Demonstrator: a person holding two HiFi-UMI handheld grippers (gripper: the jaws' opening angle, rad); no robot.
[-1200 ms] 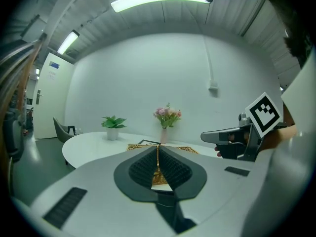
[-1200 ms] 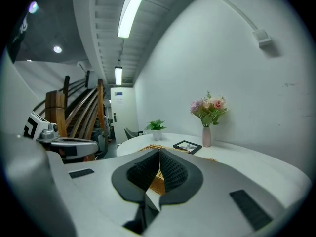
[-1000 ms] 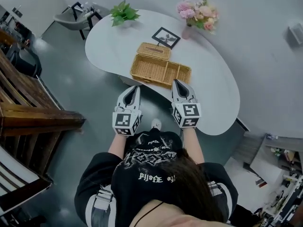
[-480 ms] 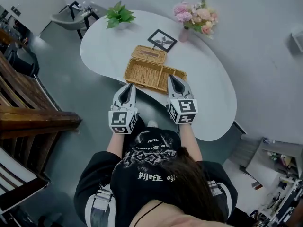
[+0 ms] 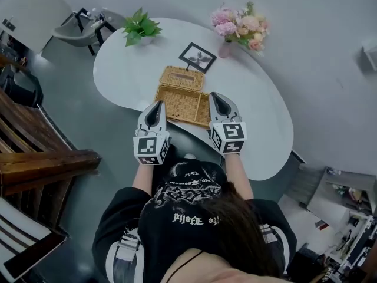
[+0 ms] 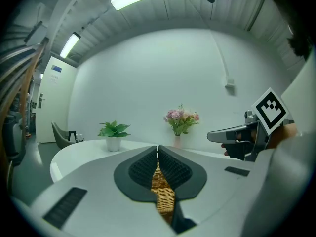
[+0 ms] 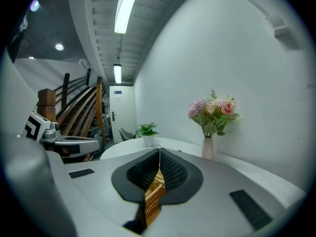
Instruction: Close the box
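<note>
The person wears a black top with white lettering and white-striped sleeves. The left gripper and right gripper have pale grey shells, black ribbed pads and black-and-white marker cubes.

Box end behind right hand-held gripper

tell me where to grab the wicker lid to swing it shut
Take the lid by its far long edge, beside the picture frame. It lies open flat behind the box, apparently hinged on their shared edge, so that rim swings free. Reach over the box from the near side.
</note>
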